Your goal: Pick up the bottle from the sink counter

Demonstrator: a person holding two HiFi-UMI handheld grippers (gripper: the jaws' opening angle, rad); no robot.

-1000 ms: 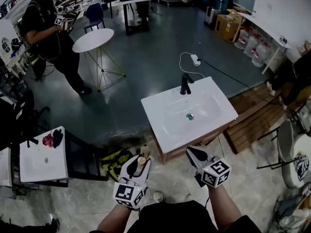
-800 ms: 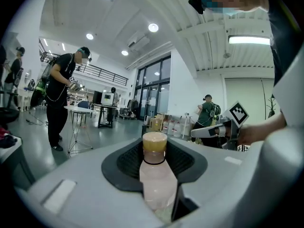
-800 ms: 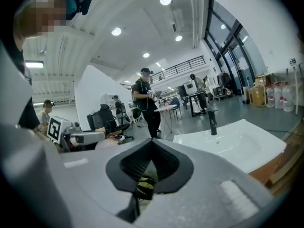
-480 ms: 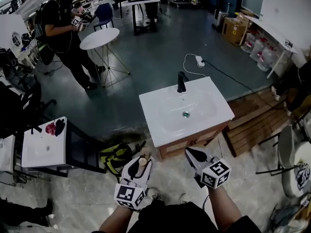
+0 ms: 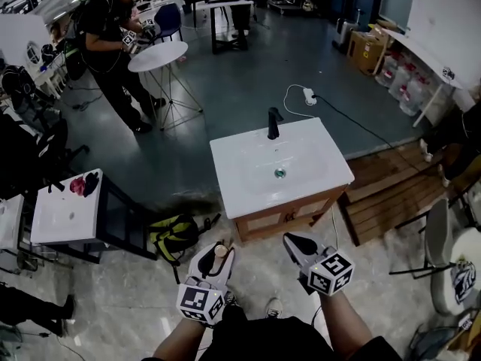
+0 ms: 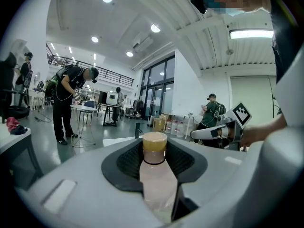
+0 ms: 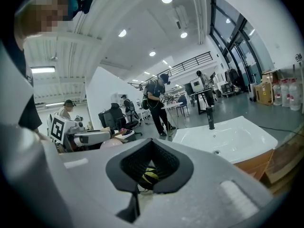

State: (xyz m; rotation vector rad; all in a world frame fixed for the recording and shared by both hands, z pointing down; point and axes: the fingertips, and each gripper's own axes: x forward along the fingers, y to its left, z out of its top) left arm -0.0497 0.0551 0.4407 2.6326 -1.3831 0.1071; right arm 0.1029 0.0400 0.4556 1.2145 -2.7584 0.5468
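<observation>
The left hand-held gripper [image 5: 215,253] is pinching the bottle [image 6: 156,177]. Its jaws clamp the pale body, and the tan cap stands upright above the pads. The bottle is off the sink table [image 5: 242,194], held in the air near the person, over the marbled floor on the near side of the table's near edge. The right hand-held gripper [image 5: 294,243] has its jaws pressed together with nothing between them, and it hangs just right of the left one.

The sink table's top is bare apart from the black faucet [image 5: 273,123] at its far edge. A green-yellow backpack [image 5: 174,235] lies on the floor by the near-left corner, and wooden decking [image 5: 385,194] lies to the right. Beyond the far edge the grey floor is open as far as a round white side table [image 5: 157,56], with a person [image 5: 111,40] just beside it.
</observation>
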